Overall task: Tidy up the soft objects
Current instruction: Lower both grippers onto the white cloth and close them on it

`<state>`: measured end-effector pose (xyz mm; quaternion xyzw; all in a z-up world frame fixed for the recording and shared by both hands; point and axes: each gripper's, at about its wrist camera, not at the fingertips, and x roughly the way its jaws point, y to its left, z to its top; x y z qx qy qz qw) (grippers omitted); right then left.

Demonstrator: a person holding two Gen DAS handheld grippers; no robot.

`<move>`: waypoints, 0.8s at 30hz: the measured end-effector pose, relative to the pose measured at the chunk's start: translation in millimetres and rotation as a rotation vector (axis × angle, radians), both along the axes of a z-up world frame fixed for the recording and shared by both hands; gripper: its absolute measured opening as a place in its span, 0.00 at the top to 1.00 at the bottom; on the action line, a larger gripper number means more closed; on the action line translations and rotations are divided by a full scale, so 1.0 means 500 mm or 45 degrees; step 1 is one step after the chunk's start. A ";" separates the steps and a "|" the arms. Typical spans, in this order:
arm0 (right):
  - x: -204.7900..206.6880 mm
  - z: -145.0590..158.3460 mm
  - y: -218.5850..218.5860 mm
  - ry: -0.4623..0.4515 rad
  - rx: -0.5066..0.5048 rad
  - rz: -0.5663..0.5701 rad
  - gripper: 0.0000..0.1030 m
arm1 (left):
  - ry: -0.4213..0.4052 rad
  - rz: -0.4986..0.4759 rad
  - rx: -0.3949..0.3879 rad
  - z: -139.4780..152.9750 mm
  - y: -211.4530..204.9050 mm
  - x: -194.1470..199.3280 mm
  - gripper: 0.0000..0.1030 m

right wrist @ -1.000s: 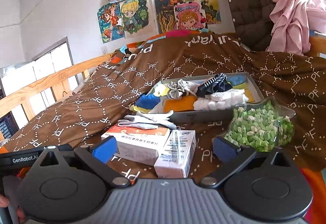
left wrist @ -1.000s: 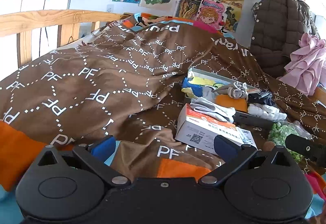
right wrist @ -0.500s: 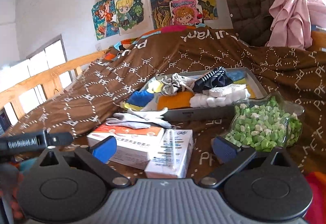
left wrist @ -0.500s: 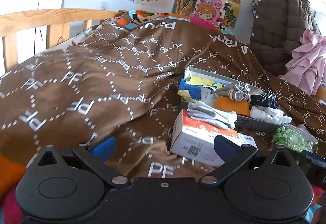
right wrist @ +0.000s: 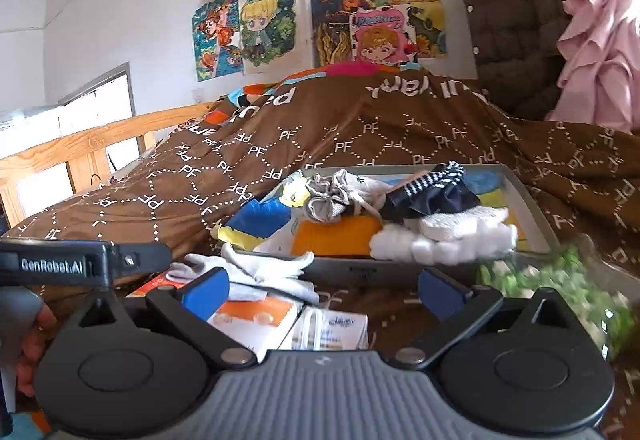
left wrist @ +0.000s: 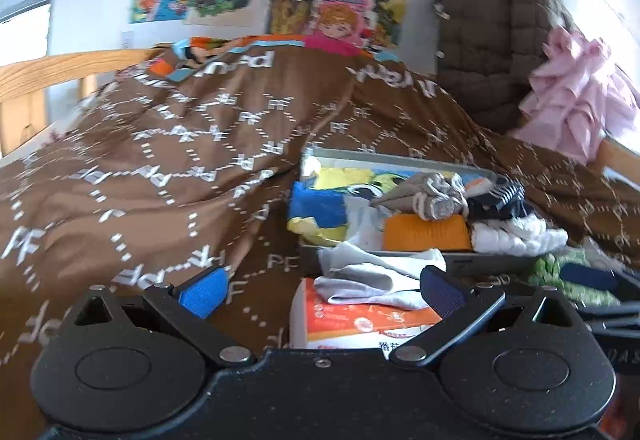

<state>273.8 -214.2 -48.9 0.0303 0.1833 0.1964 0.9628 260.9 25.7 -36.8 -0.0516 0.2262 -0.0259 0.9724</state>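
On a bed covered by a brown quilt [right wrist: 344, 144] printed with white "PF" letters sits a grey tray [right wrist: 532, 208] full of soft things: an orange cloth [right wrist: 334, 238], a white fluffy cloth [right wrist: 440, 240], a navy striped sock [right wrist: 434, 192], a grey sock bundle [right wrist: 326, 200] and a blue and yellow cloth [right wrist: 260, 216]. In front of the tray, a pair of white socks [left wrist: 372, 276] lies on top of an orange and white box [left wrist: 360, 328]; a smaller box [right wrist: 336, 328] lies just beside it. A clear bag of green pieces [right wrist: 560, 288] rests near the tray's right corner. The left gripper [left wrist: 320, 286] hovers before the socks, jaws wide apart and empty. The right gripper [right wrist: 322, 290] also gapes wide, holding nothing. Cartoon pictures [right wrist: 264, 28] hang on the wall behind.
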 end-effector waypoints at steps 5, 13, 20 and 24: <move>0.041 0.001 -0.002 0.012 0.088 0.016 0.00 | -0.012 -0.091 0.012 -0.014 0.010 0.017 0.01; 0.110 0.005 -0.010 0.143 0.251 0.115 0.00 | -0.040 -0.201 0.054 -0.028 0.009 0.023 0.01; 0.135 -0.022 -0.001 0.240 0.274 0.146 0.03 | -0.041 -0.320 0.161 -0.031 -0.020 0.046 0.04; 0.145 -0.028 0.006 0.263 0.285 0.157 0.11 | -0.023 -0.360 0.204 -0.034 -0.028 0.061 0.09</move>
